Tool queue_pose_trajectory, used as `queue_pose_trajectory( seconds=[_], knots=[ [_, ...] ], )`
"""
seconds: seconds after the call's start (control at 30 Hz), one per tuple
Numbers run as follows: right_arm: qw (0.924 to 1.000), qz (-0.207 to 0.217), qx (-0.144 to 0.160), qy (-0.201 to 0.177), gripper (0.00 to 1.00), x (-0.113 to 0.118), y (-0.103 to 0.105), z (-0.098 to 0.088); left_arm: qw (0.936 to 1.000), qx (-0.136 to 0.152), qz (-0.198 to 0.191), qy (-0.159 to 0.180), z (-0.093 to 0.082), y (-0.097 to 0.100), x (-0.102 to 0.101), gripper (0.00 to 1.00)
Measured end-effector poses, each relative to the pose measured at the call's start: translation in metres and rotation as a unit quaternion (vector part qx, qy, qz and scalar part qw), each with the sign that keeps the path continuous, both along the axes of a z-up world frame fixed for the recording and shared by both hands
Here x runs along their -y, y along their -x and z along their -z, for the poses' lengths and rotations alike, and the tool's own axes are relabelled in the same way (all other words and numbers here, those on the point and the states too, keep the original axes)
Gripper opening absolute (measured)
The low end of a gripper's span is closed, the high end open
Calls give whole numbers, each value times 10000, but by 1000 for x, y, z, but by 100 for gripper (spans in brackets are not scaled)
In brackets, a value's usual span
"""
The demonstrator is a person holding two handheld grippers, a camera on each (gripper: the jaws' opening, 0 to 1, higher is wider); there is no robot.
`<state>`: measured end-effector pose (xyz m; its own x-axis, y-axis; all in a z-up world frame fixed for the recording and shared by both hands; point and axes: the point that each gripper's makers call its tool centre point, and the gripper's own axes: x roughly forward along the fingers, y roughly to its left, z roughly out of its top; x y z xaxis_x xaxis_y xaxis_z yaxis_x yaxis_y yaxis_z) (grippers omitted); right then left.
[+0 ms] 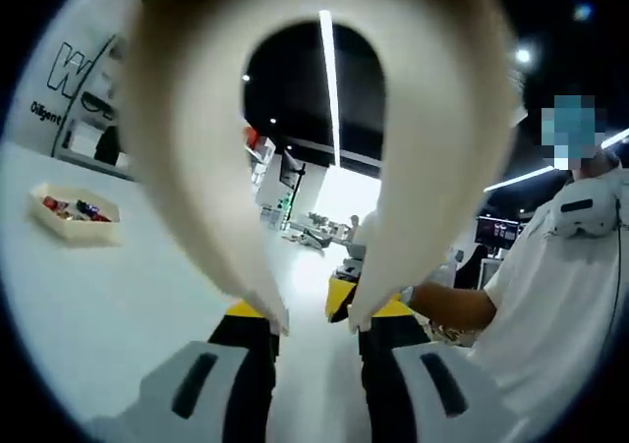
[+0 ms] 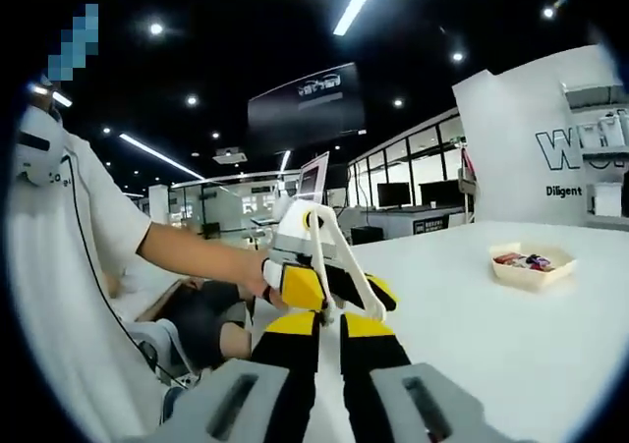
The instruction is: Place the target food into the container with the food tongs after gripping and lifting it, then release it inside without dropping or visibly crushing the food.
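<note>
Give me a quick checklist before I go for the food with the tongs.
1. Food tongs held in the left gripper: ok, the fingers clamp the two arm ends.
2. Tongs intact and open: ok, cream loop, tips apart.
3. Container on the white table: ok, upright, colourful items inside.
4. Target food located: cannot tell.
5. Right gripper free: ok, fingers closed, holding nothing.
6. Person beside the table: ok, clear of the container.

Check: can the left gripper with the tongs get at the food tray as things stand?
Probably yes. The left gripper holds the white tongs, raised off the table. The tray sits apart to the side with bare tabletop between, nothing blocking.
</note>
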<state>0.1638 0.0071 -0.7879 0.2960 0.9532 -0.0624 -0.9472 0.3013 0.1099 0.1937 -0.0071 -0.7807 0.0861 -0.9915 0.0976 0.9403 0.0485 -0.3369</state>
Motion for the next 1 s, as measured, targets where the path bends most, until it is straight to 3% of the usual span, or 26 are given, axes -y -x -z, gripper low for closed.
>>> queue_pose_trajectory(
  seconds=[0.17, 0.3, 0.4, 0.63, 0.7, 1.0],
  knots=[
    [9996, -211, 174, -22, 0, -1, 8, -2, 9997, -106, 172, 147, 0, 6, 0, 30],
    [9992, -296, -165, -204, 0, -1, 12, -5, 9993, -91, 244, 250, -3, 9, 0, 31],
    [9995, -266, -90, -142, 0, 0, 9, -3, 9997, -81, 194, 157, -1, 7, 0, 31],
    [9992, -294, -235, -95, 0, 5, 10, 0, 9995, -141, 271, -60, 4, 8, -5, 31],
    [9986, -361, -375, -131, 0, 5, 13, 0, 9996, -67, 277, -37, 3, 9, -5, 32],
    [9983, -305, -494, 8, 0, 18, 8, 3, 9999, 102, 47, 9, -4, 5, -20, 27]
  ],
)
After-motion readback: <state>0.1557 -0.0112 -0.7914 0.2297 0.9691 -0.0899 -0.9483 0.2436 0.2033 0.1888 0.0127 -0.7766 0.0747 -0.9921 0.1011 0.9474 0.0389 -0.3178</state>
